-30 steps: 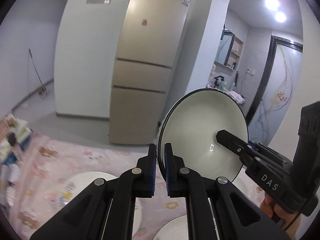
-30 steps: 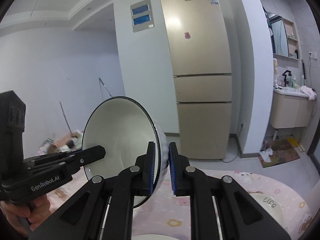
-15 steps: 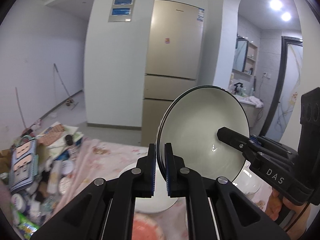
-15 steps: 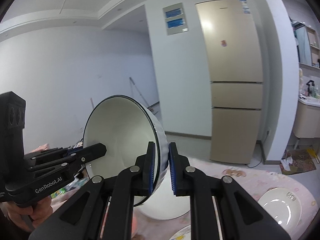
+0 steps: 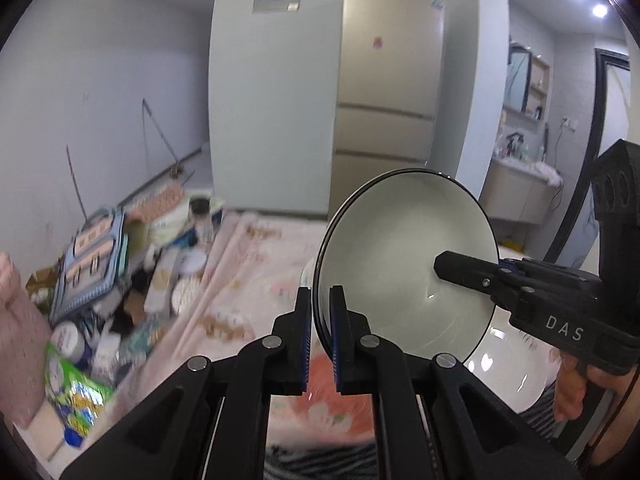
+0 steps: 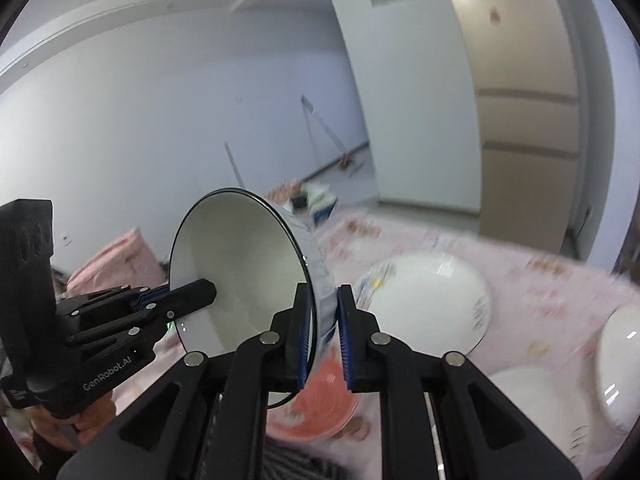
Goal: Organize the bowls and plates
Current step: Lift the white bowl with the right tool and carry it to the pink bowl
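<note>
A white bowl with a dark rim (image 5: 404, 264) is held on edge in the air between both grippers. My left gripper (image 5: 320, 336) is shut on its near rim. My right gripper (image 6: 322, 336) is shut on the opposite rim of the same bowl (image 6: 236, 264). Each gripper shows in the other's view, with a finger reaching into the bowl. Below the bowl lies a pink-orange plate (image 6: 324, 404) on the pink tablecloth (image 6: 404, 236).
A large white bowl (image 6: 432, 292) and two more white dishes (image 6: 620, 364) sit on the table to the right. A heap of boxes and packets (image 5: 116, 268) lies left of the table. A beige fridge (image 5: 388, 92) stands behind.
Both grippers have swung left and tipped down with the bowl. The clutter pile and the pink-orange plate have come into view beneath it.
</note>
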`<state>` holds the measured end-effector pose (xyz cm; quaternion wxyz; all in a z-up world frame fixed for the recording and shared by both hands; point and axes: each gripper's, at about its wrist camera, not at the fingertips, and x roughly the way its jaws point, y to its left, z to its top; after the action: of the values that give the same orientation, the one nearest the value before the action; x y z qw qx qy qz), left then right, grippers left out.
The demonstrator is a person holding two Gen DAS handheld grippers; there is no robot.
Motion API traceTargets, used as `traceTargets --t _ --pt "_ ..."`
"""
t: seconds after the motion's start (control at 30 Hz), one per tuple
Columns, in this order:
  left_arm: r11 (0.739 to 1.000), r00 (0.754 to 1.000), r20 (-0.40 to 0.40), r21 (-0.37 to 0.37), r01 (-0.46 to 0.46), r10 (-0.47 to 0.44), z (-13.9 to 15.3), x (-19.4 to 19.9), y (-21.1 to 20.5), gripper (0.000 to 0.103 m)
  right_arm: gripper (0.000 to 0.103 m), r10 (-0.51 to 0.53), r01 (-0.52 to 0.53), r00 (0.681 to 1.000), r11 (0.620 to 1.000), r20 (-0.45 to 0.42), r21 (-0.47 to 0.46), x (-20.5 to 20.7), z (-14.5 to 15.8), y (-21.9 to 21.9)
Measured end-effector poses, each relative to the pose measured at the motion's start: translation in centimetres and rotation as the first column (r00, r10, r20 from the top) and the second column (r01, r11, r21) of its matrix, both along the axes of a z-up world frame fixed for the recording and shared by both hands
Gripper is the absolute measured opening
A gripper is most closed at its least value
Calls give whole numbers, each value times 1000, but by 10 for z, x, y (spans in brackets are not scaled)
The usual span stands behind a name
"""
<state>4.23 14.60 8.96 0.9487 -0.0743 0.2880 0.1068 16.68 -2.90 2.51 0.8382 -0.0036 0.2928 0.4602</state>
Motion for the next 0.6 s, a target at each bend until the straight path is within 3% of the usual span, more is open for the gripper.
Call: traceTargets --t 0.17,0.47,0.6 --pt "999 998 -60 -37 -15 13 -37 -1 11 8 13 38 -43 998 993 -43 -108 -4 -42 17" --pt "998 993 -119 -59 -18 11 -82 5 16 8 14 60 -74 993 988 -105 -135 0 -78 20" --pt "997 994 -104 -75 -34 26 -89 3 15 8 13 51 -66 994 987 -96 -149 1 -87 20"
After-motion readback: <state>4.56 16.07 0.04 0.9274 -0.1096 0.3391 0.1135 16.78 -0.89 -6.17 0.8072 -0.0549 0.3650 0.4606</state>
